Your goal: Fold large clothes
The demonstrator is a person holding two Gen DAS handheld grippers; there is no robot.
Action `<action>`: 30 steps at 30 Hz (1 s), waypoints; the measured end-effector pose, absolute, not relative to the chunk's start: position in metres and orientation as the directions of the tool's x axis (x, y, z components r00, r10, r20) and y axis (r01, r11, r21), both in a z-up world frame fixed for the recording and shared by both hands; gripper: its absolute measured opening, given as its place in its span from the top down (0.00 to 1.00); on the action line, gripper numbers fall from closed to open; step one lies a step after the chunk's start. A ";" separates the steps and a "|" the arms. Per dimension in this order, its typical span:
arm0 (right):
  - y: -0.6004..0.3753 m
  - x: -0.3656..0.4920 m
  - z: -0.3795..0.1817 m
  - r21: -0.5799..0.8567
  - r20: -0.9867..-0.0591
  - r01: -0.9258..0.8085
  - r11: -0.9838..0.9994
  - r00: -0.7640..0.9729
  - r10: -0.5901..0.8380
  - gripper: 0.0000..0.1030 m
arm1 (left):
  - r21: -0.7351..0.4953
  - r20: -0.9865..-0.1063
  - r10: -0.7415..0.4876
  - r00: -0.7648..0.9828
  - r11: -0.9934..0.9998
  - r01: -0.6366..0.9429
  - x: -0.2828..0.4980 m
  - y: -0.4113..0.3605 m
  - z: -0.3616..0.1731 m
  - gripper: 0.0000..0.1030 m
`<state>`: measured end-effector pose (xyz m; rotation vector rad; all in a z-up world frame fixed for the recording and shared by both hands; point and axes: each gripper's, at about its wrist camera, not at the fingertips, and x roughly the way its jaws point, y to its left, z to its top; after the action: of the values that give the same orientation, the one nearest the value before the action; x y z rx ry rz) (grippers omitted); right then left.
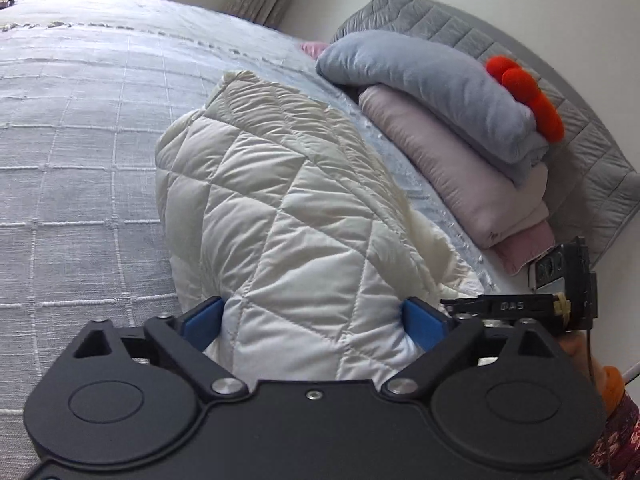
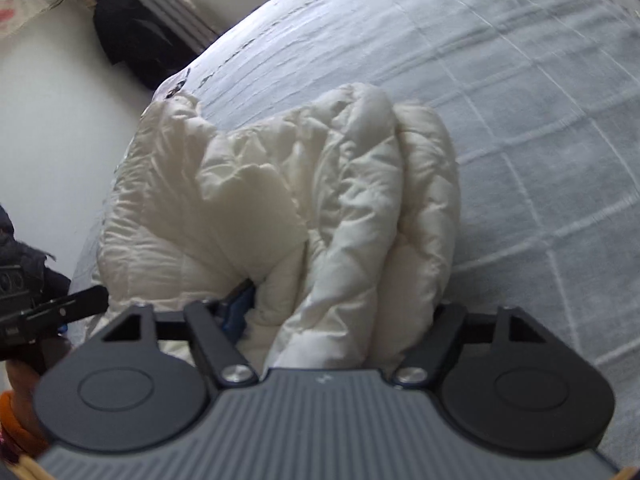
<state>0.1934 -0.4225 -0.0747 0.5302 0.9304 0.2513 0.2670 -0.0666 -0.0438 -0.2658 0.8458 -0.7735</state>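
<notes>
On a bed spread with a pale grey-white coverlet stitched in a raised square grid: cream quilted puffer jacket, diamond-stitched and glossy, lying bundled near the bed's edge.

Left gripper, black body with blue finger pads: jaws spread wide with a thick fold of the jacket filling the gap, both pads pressed against the fabric; grasping the jacket.

Right gripper, black with a ribbed grey top plate: a bunched mass of the same jacket lying between its fingers, one blue pad showing at the left, the other finger buried under fabric; gripping hold or loose contact cannot be told.

No containers in view. Stacked goods only: folded grey-blue soft garment with red-orange pompoms on top, over a folded pale pink padded garment, over a deeper pink layer; stack resting on a grey quilted pillow against the white wall. A strip of coverlet separating stack and jacket; close, not touching.

Edges and room: broad open coverlet to the left of the jacket in the left wrist view, and to the right and beyond it in the right wrist view. Jacket's near-left portion reaching the bed edge in the right wrist view, white floor below it; dark clothing on the floor by the wall, well apart.
</notes>
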 end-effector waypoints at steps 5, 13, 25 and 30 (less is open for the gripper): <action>-0.377 0.216 -0.059 0.550 -0.652 -0.080 0.831 0.582 0.487 0.47 | -0.434 -0.546 -0.670 0.504 0.740 0.514 0.258 -0.037 -0.022 0.12; -0.279 0.268 -0.054 0.526 -0.647 -0.171 0.833 0.556 0.523 0.44 | -0.358 -0.582 -0.519 0.626 0.855 0.376 0.278 0.043 -0.019 0.12; -0.283 0.260 -0.035 0.435 -0.690 -0.177 0.883 0.565 0.453 0.30 | -0.296 -0.515 -0.543 0.663 0.839 0.458 0.271 0.051 0.006 0.14; -0.282 0.263 -0.005 0.385 -0.696 -0.179 0.906 0.588 0.412 0.29 | -0.185 -0.576 -0.527 0.625 0.829 0.528 0.264 0.016 -0.012 0.14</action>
<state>0.2629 -0.2817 -0.0047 0.2877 0.8783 0.3495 0.2640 0.0160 -0.0123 0.0016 0.6604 -0.6055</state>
